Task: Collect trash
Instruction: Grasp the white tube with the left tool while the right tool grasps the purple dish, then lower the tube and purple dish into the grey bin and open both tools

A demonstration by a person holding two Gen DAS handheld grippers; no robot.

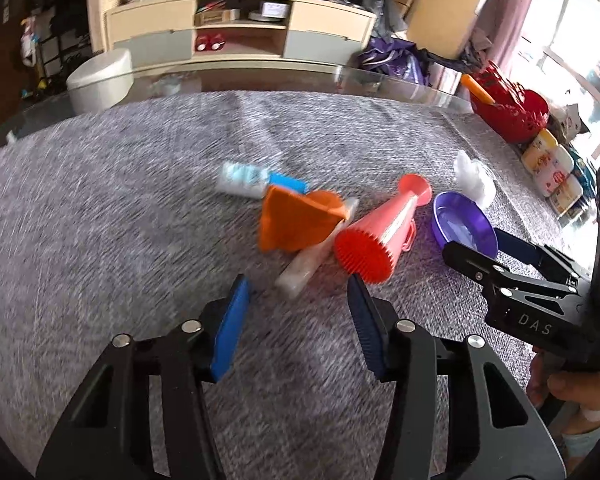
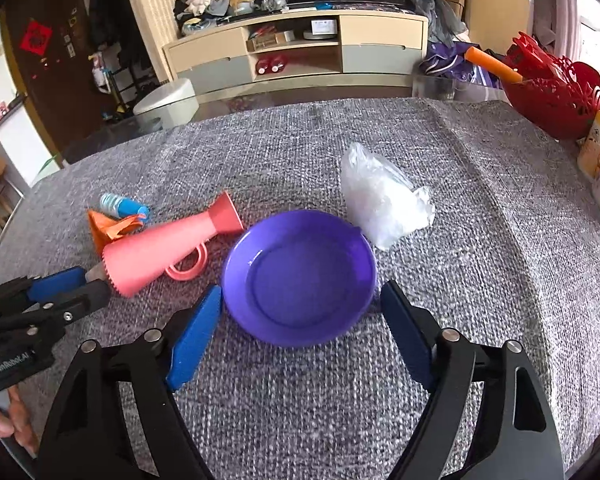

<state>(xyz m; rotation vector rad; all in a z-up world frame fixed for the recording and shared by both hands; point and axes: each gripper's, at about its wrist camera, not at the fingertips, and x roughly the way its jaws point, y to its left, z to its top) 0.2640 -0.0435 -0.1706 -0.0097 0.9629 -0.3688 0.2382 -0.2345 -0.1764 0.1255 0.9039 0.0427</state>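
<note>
Grey cloth; left view alone shows pale tube, blurred, part under orange wrapper. Left gripper, right gripper: released, empty.

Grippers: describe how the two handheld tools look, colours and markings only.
Both are black, angular frames with silver pivot bolts and ribbed blue pads. The left gripper carries white "GenRobot.AI" lettering, seen from the right wrist; the right gripper shows "DAS" lettering, seen from the left wrist.

Black grippers, blue pads
</note>
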